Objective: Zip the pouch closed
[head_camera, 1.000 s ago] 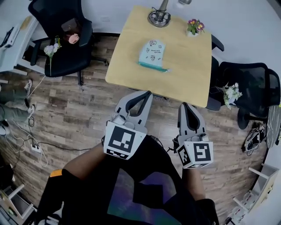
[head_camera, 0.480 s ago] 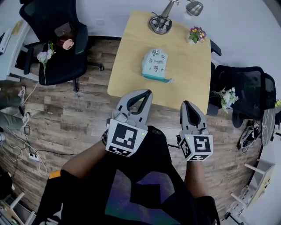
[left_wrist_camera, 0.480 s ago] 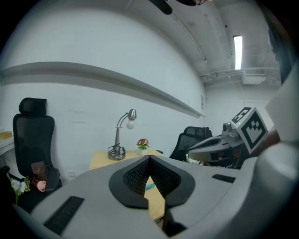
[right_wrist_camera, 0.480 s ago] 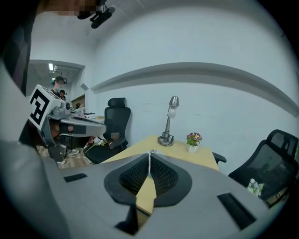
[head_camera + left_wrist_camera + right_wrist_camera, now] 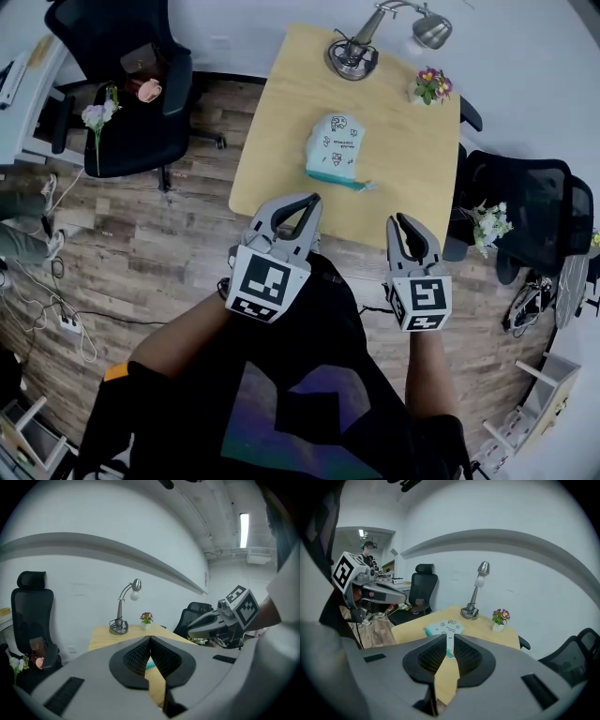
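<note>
Approach stage. The left gripper [image 5: 314,199] was clenched shut and empty. The pouch [image 5: 336,148] lay untouched mid-table [image 5: 403,141], well ahead of both grippers. The right gripper [image 5: 403,218], its jaws just opening, held nothing. The next move probably called for reaching forward, steadying the pouch and finding its zip pull.

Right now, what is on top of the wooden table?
A pale blue pouch, a desk lamp and a little flower pot. Whatever lies under the pouch is covered.

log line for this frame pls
phase: pre-grasp | left tongs: shut, empty | right tongs: just been opening, nothing between | pouch: on table, untouched
</note>
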Demonstrator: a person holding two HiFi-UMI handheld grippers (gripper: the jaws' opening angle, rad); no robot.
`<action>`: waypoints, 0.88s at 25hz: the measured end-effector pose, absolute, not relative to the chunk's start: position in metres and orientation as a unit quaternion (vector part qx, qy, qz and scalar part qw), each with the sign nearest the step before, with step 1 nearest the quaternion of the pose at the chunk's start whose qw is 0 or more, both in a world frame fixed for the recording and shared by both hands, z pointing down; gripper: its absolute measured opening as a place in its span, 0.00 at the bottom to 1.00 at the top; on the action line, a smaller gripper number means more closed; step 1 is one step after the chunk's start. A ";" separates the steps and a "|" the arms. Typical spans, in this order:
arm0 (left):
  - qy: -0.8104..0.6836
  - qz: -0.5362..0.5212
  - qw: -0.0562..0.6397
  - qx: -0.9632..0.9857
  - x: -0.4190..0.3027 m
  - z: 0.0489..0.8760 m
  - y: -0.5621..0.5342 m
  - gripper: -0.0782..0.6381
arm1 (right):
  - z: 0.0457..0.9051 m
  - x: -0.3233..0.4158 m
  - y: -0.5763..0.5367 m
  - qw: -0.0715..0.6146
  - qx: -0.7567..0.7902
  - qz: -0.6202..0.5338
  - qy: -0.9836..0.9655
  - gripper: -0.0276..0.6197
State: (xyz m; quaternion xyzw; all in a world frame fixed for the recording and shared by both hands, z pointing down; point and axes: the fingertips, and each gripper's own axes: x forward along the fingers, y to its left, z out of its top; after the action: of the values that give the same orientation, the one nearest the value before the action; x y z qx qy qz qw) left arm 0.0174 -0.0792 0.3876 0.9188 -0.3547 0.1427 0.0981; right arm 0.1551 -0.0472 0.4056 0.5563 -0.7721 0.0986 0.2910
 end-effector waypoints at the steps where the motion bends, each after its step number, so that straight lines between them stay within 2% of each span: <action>1: -0.358 0.148 0.098 0.917 0.020 0.391 -0.084 0.12 | 0.410 0.158 -0.052 0.299 0.549 0.097 -0.774 0.14; 9: -0.358 0.200 0.099 0.907 0.046 0.425 -0.118 0.12 | 0.453 0.175 -0.094 0.374 0.469 0.056 -0.798 0.21; 14: -0.353 0.224 0.093 0.904 0.061 0.440 -0.132 0.12 | 0.488 0.184 -0.109 0.437 0.397 0.016 -0.807 0.22; 22: -0.384 0.245 0.111 0.883 0.071 0.462 -0.147 0.12 | 0.538 0.180 -0.114 0.488 0.277 -0.036 -0.827 0.23</action>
State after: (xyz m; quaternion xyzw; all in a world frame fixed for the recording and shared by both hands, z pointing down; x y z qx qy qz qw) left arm 0.0706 -0.1467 0.4617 0.8834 -0.3838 0.2450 0.1112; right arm 0.1800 -0.1140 0.5379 0.2770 -0.8267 -0.0361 0.4884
